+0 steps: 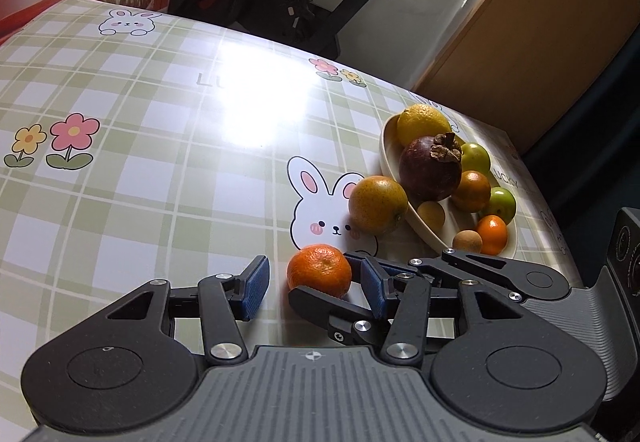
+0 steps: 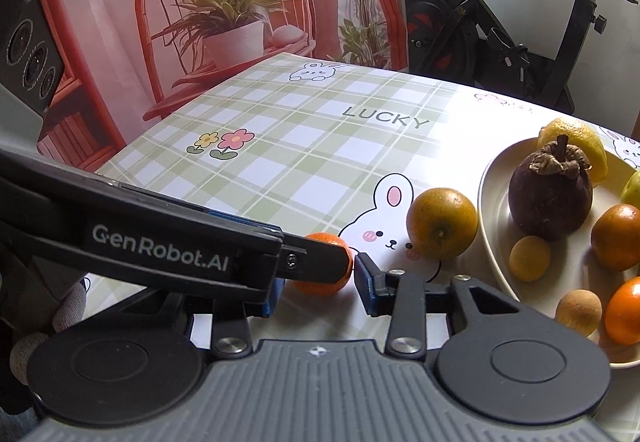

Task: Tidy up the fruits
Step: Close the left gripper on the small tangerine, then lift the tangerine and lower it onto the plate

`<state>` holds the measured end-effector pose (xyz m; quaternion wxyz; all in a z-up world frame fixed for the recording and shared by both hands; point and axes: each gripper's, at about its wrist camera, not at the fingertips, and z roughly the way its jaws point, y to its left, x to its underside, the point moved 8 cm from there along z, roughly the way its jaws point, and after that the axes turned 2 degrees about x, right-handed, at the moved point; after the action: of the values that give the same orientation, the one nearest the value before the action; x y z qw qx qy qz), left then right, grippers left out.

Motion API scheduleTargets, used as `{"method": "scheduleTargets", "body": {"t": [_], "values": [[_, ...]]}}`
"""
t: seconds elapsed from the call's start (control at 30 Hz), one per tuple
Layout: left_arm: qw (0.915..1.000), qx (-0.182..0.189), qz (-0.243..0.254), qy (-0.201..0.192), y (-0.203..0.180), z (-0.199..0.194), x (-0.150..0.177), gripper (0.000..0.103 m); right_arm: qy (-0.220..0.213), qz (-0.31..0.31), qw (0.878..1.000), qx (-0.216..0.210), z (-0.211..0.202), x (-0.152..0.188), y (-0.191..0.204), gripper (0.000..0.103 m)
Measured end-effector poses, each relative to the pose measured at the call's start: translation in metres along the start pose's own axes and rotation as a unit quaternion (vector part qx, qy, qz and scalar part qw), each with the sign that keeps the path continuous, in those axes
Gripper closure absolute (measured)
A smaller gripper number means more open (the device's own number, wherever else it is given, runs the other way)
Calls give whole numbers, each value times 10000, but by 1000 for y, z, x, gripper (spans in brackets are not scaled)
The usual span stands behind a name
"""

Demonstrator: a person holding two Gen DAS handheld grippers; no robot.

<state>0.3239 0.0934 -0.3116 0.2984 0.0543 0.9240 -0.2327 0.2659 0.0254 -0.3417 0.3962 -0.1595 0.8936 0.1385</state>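
Note:
A small orange mandarin (image 1: 319, 271) lies on the checked tablecloth, and also shows in the right wrist view (image 2: 324, 269). My left gripper (image 1: 316, 287) is open, its blue pads either side of the mandarin. My right gripper (image 2: 320, 282) is open around the same mandarin; its fingers cross into the left wrist view (image 1: 320, 300). A yellow-brown orange (image 1: 378, 205) rests on the cloth against the cream oval plate (image 1: 387, 158), also seen from the right wrist (image 2: 442, 223). The plate (image 2: 490, 202) holds a dark mangosteen (image 1: 430, 172), a lemon (image 1: 422, 122) and several small fruits.
The table (image 1: 160, 162) has a glossy green-checked cloth with rabbit and flower prints. An exercise bike (image 1: 280, 2) stands behind the far edge. A brown cabinet (image 1: 540, 42) is at the right. A printed backdrop (image 2: 200, 22) hangs at the left.

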Motion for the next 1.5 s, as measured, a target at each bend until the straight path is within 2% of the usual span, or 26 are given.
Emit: {"method": "scheduleTargets", "body": {"t": [0.07, 0.17, 0.4, 0.73, 0.93, 1.1, 1.27, 1.5], "values": [[10000, 14, -37, 14, 1, 3, 0, 53, 9, 8, 10000, -3, 0, 1, 0, 62], [9999, 107, -54, 22, -1, 5, 1, 65, 24, 35, 10000, -9, 1, 2, 0, 62], [9998, 162, 95, -106, -12, -3, -2, 65, -83, 47, 10000, 28, -6, 2, 0, 64], [9961, 89, 862, -146, -57, -6, -14, 65, -518, 209, 9982, 229, -35, -2, -13, 64], [9911, 241, 1299, -171, -99, 3, -29, 65, -851, 489, 9943, 416, -60, -7, -38, 64], [9868, 413, 1565, 2, -129, 30, -35, 65, -1044, 743, 9894, 686, -80, -7, -70, 64], [9849, 511, 1633, 260, -148, 56, -36, 65, -970, 925, 9864, 948, -87, -4, -102, 64], [9834, 422, 1695, 482, -153, 82, -36, 65, -764, 1115, 9858, 1000, -80, 2, -131, 64]]}}
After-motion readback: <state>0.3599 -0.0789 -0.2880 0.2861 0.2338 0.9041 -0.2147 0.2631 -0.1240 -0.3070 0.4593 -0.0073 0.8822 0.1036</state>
